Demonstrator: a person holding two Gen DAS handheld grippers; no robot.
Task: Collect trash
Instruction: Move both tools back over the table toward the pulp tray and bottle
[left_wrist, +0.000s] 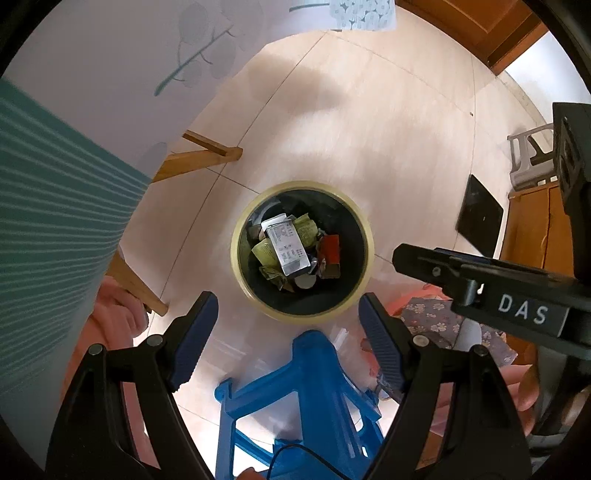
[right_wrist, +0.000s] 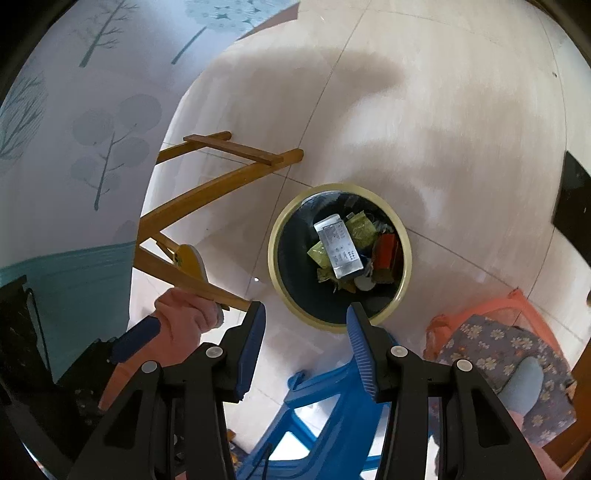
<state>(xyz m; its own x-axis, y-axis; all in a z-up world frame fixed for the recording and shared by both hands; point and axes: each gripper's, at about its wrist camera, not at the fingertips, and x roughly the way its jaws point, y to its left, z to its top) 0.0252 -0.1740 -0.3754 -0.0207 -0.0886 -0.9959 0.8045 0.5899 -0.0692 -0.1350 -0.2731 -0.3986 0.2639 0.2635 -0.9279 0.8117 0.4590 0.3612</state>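
The only writing that could be read was "DAS", in white capitals on the black body of the right hand-held gripper (left_wrist: 491, 284) as it crossed the left wrist view. One trash bin (left_wrist: 302, 248), round with a pale yellow rim and a black liner, stood on the light floor (left_wrist: 369, 129) below both grippers. Inside it lay one silver-grey carton (left_wrist: 286, 245) with small printed text too fine to read, one red box (left_wrist: 330, 250), and what looked like two or three crumpled yellow-green wrappers (left_wrist: 306, 229). The left hand-held gripper (left_wrist: 288, 328) hung spread over the bin with nothing between its blue pads. The right hand-held gripper (right_wrist: 306, 332) was also spread and empty. One blue plastic stool (left_wrist: 314, 387) stood just beside the bin.
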